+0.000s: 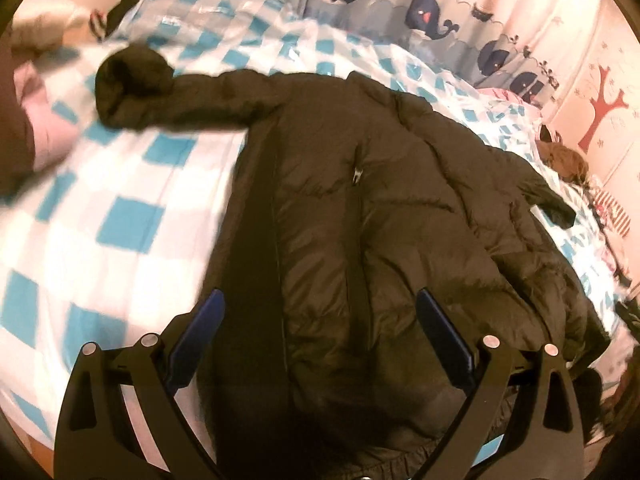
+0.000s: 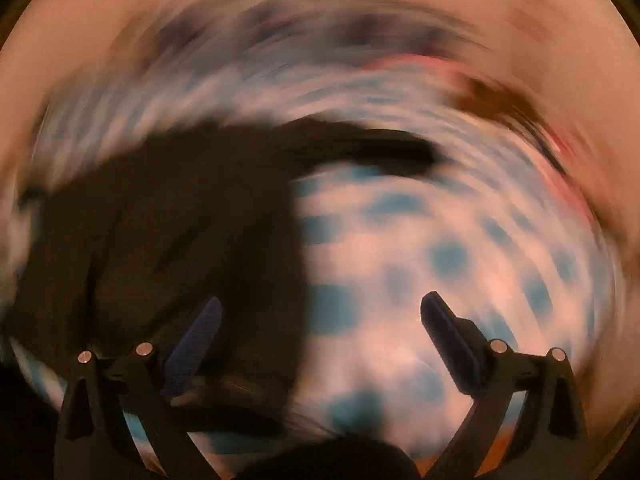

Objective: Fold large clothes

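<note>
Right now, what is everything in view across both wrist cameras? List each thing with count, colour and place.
Puffer jacket: one, dark brown-black, spread on the bed, one sleeve stretched out left.
Bed cover: one, white with blue checks, under the jacket.
Whale-print fabric: one, navy whales on pale blue, along the bed's far side.
Tree decal: one, red, on the wall at right.
Striped item: one, red and white, right edge; too small to identify.
Left gripper: open, above the jacket's lower part.
Right gripper: open, view heavily motion-blurred, over the jacket's edge and the cover.
</note>
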Motion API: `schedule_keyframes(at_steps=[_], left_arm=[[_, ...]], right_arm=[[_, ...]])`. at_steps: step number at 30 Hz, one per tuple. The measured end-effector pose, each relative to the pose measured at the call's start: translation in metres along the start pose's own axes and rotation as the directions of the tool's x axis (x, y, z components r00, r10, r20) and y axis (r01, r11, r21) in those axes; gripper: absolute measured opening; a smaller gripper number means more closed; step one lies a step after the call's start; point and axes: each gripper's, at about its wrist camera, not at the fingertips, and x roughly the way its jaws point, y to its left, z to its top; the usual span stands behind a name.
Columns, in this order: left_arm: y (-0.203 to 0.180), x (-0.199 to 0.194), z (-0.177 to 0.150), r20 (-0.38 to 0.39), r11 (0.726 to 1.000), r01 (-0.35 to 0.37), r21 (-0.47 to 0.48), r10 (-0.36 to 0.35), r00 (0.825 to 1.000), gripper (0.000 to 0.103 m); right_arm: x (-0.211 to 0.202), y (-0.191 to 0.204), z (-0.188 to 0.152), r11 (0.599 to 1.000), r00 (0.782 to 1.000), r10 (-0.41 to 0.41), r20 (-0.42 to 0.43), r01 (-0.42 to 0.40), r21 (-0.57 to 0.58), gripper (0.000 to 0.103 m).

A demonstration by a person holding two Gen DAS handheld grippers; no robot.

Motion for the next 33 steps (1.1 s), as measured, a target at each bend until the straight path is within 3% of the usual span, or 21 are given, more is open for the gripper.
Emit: schedule_keyframes(at_steps=[2,4,5,6,8,10,11,12,14,15,16,18,19,20,22,24,26,27,29,30,33], left_arm=[[-0.002,0.006,0.000,-0.022,0.999,-0.020,0.031,0.021,1.000,0.092],[0.008,0.025,-0.005,-0.062,0.991,-0.111,0.074,0.115,0.991,0.092],[0.019,0.039,-0.009,-0.111,0.987,-0.138,0.079,0.146,0.983,0.093],[0.033,0.048,-0.009,-0.167,0.993,-0.115,0.013,0.116,0.979,0.093],[0.042,0.050,-0.003,-0.174,0.995,-0.096,0.007,0.096,0.980,0.093],[0.039,0.043,0.002,-0.152,0.991,-0.134,0.029,0.137,0.979,0.093],[0.035,0.031,0.004,-0.103,0.981,-0.188,0.041,0.191,0.976,0.093],[0.026,0.014,0.005,-0.034,0.980,-0.193,0.050,0.195,0.980,0.093],[0.006,-0.012,0.004,0.040,0.993,-0.096,0.069,0.094,0.995,0.093],[-0.014,-0.023,-0.001,0.065,0.993,-0.030,0.115,0.023,0.998,0.093],[-0.028,-0.023,-0.005,0.059,0.986,-0.017,0.164,0.007,0.998,0.093],[-0.054,-0.009,-0.019,0.006,0.958,-0.035,0.283,0.035,0.999,0.093],[-0.058,0.013,-0.028,-0.078,0.947,-0.033,0.319,0.060,0.995,0.093],[-0.052,0.039,-0.038,-0.175,0.949,-0.010,0.314,0.069,0.982,0.093],[-0.042,0.042,-0.038,-0.183,0.964,-0.003,0.264,0.053,0.982,0.093],[-0.037,0.012,-0.020,-0.085,0.974,0.019,0.228,0.000,0.996,0.093],[-0.029,-0.010,0.004,-0.005,0.982,0.041,0.183,-0.041,0.999,0.093],[-0.023,-0.019,0.017,0.033,0.988,0.041,0.150,-0.047,0.998,0.093],[-0.003,-0.028,0.048,0.098,0.997,0.057,0.059,-0.062,0.993,0.093],[0.005,-0.027,0.059,0.109,0.998,0.058,0.013,-0.059,0.992,0.093],[0.043,-0.001,0.095,0.126,0.987,0.059,-0.153,-0.039,0.991,0.093]], right_arm=[[0.053,0.060,0.010,0.961,0.988,-0.087,-0.131,0.049,-0.271,0.096],[0.087,0.067,-0.003,0.922,0.956,-0.177,-0.236,0.077,-0.380,0.096],[0.097,0.049,-0.013,0.920,0.935,-0.204,-0.291,0.082,-0.383,0.096],[0.093,0.031,-0.018,0.927,0.928,-0.222,-0.299,0.106,-0.360,0.096],[0.083,-0.014,-0.026,0.953,0.913,-0.223,-0.342,0.129,-0.276,0.096],[0.069,-0.036,-0.026,0.982,0.914,-0.141,-0.380,0.079,-0.173,0.096],[0.058,-0.038,-0.021,0.987,0.929,-0.115,-0.351,0.066,-0.149,0.096],[0.048,-0.033,-0.016,0.987,0.946,-0.097,-0.311,0.051,-0.152,0.096],[0.033,-0.015,-0.003,0.989,0.971,0.009,-0.237,-0.044,-0.144,0.096],[0.035,-0.005,0.004,0.985,0.968,0.086,-0.234,-0.117,-0.125,0.096],[0.041,0.002,0.004,0.983,0.960,0.110,-0.257,-0.144,-0.117,0.096],[0.079,0.015,-0.013,0.978,0.916,0.026,-0.401,-0.106,-0.179,0.096],[0.089,0.019,-0.024,0.972,0.901,0.015,-0.433,-0.115,-0.205,0.096],[0.093,0.010,-0.030,0.977,0.899,0.065,-0.432,-0.146,-0.157,0.096],[0.083,-0.026,-0.021,0.960,0.874,0.278,-0.399,-0.270,0.077,0.096],[0.057,-0.070,0.002,0.846,0.837,0.515,-0.186,-0.460,0.271,0.096],[0.052,-0.112,0.025,0.761,0.820,0.572,-0.031,-0.516,0.393,0.096],[0.062,-0.142,0.040,0.673,0.792,0.607,0.067,-0.556,0.487,0.096],[0.091,-0.182,0.057,0.485,0.713,0.668,0.211,-0.633,0.604,0.096],[0.117,-0.204,0.062,0.366,0.675,0.678,0.291,-0.653,0.663,0.096],[0.197,-0.242,0.065,0.091,0.610,0.660,0.438,-0.644,0.759,0.096]])
